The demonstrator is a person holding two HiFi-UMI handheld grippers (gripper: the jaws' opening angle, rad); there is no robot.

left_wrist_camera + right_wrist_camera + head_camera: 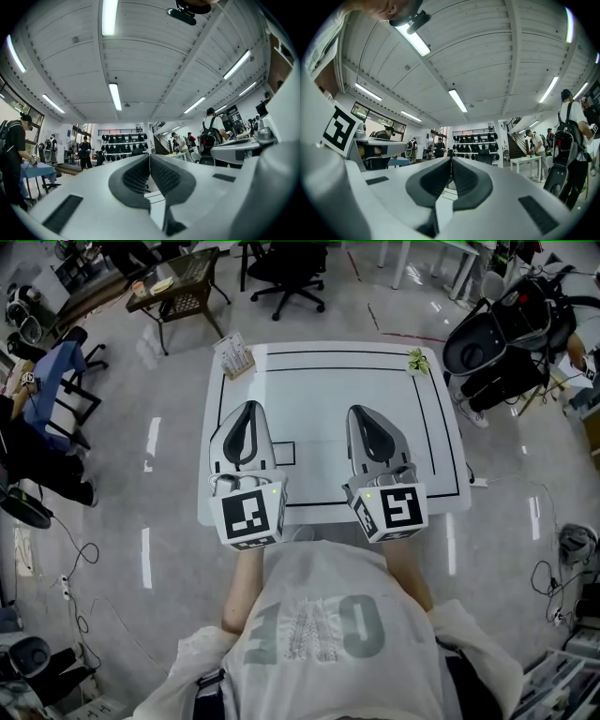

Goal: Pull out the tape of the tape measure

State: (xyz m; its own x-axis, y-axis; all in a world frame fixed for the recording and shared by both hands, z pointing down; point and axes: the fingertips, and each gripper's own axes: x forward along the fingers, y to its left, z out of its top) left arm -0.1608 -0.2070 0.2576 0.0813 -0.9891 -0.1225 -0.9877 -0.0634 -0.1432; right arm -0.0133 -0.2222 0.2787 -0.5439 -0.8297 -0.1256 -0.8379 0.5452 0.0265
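Both grippers hover side by side over the near half of the white table, pointing away from the person. The left gripper has its jaws pressed together with nothing between them, as its own view confirms. The right gripper is likewise closed and empty. No view shows the tape measure. A small rack stands at the table's far left corner and a small plant at its far right corner.
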